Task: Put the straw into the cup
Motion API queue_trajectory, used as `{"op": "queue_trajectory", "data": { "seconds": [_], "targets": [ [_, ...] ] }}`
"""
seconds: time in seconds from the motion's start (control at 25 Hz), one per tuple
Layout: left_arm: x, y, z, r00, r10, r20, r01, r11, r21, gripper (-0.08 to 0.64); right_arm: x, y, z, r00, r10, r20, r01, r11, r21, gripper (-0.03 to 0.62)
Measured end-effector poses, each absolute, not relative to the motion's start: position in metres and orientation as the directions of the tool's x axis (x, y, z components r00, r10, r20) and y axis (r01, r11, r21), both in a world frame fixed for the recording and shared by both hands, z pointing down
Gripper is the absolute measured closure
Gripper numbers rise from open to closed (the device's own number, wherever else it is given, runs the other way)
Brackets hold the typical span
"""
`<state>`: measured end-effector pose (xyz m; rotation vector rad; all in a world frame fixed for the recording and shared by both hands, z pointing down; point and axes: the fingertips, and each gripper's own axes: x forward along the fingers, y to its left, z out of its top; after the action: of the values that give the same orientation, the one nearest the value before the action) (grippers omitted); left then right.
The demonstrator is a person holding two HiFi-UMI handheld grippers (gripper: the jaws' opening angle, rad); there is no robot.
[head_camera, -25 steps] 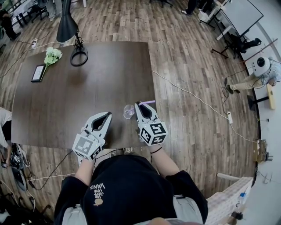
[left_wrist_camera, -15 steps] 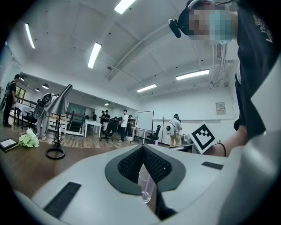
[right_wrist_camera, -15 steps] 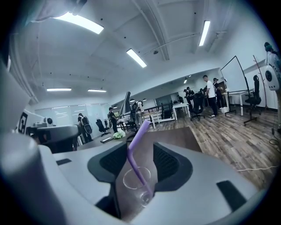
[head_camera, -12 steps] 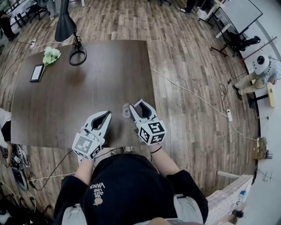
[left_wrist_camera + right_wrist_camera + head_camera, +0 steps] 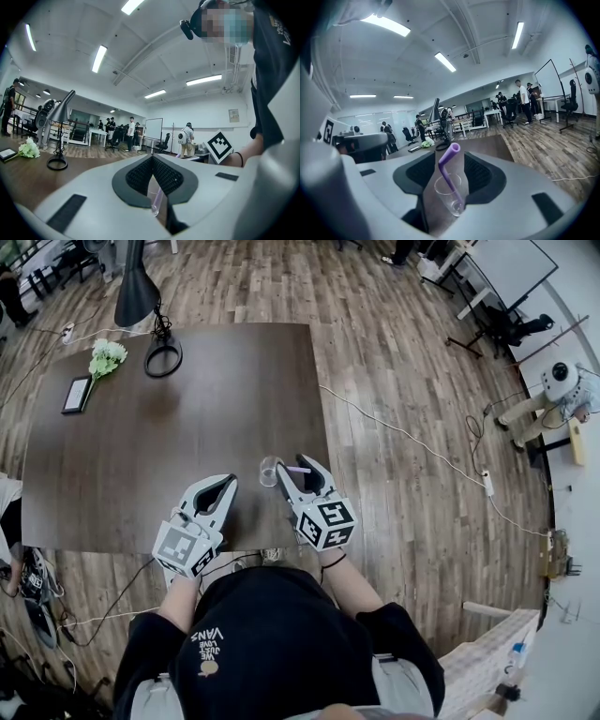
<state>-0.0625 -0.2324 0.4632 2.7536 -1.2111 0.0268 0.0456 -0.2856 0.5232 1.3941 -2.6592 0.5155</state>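
The left gripper (image 5: pixel 228 486) is shut and empty, with the cup (image 5: pixel 269 472) off to its right. The straw (image 5: pixel 451 183) already stands in the cup, its bent top leaning back between the jaws of the right gripper (image 5: pixel 300 471). Those jaws have just been opening and stand wide, gripping nothing. Backing straight out looks safest.

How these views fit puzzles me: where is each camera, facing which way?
Head view: on head, down at table; torso, left hand-held gripper, right hand-held gripper.
Left gripper view: on the left one, level past shut jaws; torso at right.
Right gripper view: on the right one, toward cup; jaws just opened, straw between.
Gripper views share that cup.
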Motion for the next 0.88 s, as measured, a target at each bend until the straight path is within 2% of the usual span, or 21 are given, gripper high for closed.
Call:
{"op": "queue_trajectory", "data": {
  "seconds": [0.28,0.88],
  "targets": [
    [-0.059,-0.228,0.463,0.684,-0.727,0.062,-0.728,-0.675,0.118,0.549,0.052,-0.274,0.521,-0.573,-0.788,0.227,-0.815,0.518,-0.258,0.407],
    [-0.056,-0.218,0.457,0.697,-0.716,0.048,-0.715,-0.688,0.119,0.549,0.064,-0.256,0.476,-0.565,-0.816,0.122,-0.811,0.523,-0.262,0.407]
  ]
}}
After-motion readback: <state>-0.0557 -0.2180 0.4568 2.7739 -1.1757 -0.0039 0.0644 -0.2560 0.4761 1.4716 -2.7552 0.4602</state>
